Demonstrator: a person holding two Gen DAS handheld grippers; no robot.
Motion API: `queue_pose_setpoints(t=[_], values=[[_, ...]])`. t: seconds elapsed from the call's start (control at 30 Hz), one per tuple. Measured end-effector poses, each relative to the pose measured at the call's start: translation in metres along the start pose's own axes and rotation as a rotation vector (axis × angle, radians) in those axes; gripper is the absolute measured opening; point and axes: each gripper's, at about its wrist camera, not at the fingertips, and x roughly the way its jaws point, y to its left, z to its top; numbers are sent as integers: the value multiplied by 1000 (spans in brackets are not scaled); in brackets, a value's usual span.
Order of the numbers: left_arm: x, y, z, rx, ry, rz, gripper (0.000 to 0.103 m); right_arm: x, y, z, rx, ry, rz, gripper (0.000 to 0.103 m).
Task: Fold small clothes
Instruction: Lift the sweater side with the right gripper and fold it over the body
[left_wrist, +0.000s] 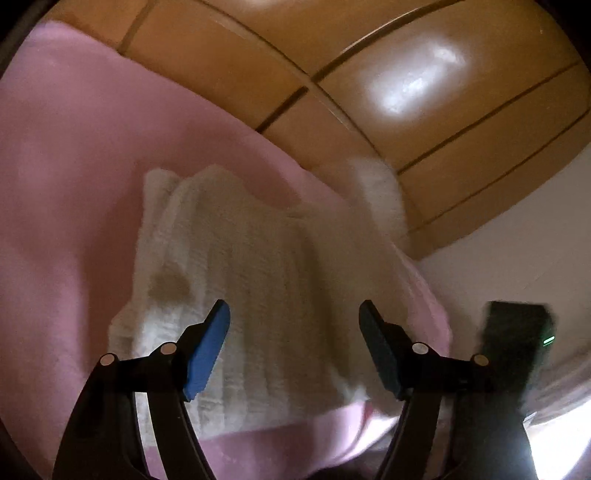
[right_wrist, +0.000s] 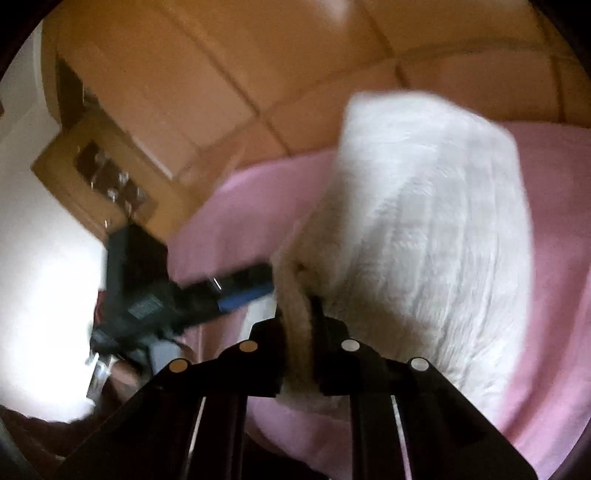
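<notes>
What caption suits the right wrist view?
Right gripper fingers pinch the white knitted garment above the pink blanket.

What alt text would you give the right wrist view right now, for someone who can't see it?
The right gripper is shut on an edge of a white knitted garment, lifting it above a pink bed cover. To the left, blurred, is the left gripper, with wooden cabinet doors behind.

A pink blanket (left_wrist: 66, 155) covers the surface under everything, smooth and bare out to the left of the left claw (left_wrist: 293, 347). Straight ahead of that claw lies a white ribbed garment (left_wrist: 255, 266) — spread flat on the blanket, one edge lifted at the far right.
</notes>
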Motion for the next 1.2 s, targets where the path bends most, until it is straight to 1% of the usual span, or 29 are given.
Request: queue_pose_setpoints(t=[0.03,0.07,0.1,0.17,0.23,0.3,0.37,0.4,0.43,0.47,0.5,0.53,0.63,0.67,0.7,0.73,0.77,0.8,0.83,0.87,0.93,1.0,1.03,1.1,1.13,1.2], values=[[1,0,0,-1,5,-9,80,7,0,-5,-5,13,-10,11],[5,0,-1,-8,17,-32,80,9,-1,-9,-13,22,-19,11],[9,0,-1,-20,31,-61,81,11,-1,-14,-21,27,-28,11],[21,-1,-1,-56,65,-131,88,9,-1,-17,-37,23,-35,11],[34,-2,0,-89,85,-163,89,2,-4,-19,-28,5,-29,11],[52,-5,0,-124,121,-177,89,-7,-10,-21,-36,-19,-40,12],[61,-11,1,-139,138,-208,90,-12,-7,-21,-55,-24,-59,16],[66,-14,2,-141,141,-203,90,-15,-8,-24,-61,-28,-48,19],[73,-20,4,-142,141,-171,89,-18,-8,-25,-63,-26,-28,29],[78,-23,5,-135,141,-153,89,-20,-8,-25,-61,-25,-5,35],[82,-27,7,-123,142,-135,86,-25,-10,-26,-58,-30,17,43],[86,-31,10,-110,146,-105,78,-37,-15,-27,-58,-46,26,47],[92,-39,16,-68,153,-46,66,-70,-35,-28,-29,-112,-15,48],[93,-45,16,-43,142,-24,59,-82,-44,-27,-7,-140,-37,48],[93,-49,16,-16,136,-5,44,-93,-56,-28,19,-167,-68,49],[93,-52,18,8,131,11,35,-101,-68,-28,43,-184,-101,49],[90,-54,19,30,112,25,32,-107,-82,-29,74,-194,-140,49],[82,-52,20,43,92,30,26,-113,-89,-35,92,-196,-164,47],[79,-54,22,59,71,35,23,-112,-99,-34,112,-192,-190,45],[72,-55,23,80,43,39,22,-108,-106,-35,125,-178,-208,44],[61,-62,23,115,8,50,20,-93,-104,-34,123,-137,-214,39],[51,-70,28,163,-27,60,19,-81,-88,-29,75,-119,-201,38],[41,-76,29,199,-51,69,19,-78,-77,-27,35,-116,-189,38],[22,-79,29,242,-83,91,19,-70,-57,-22,-28,-113,-176,38],[15,-78,30,254,-99,104,19,-65,-46,-20,-59,-108,-167,39],[0,-69,31,266,-131,153,19,-52,-32,-16,-86,-95,-135,39]])
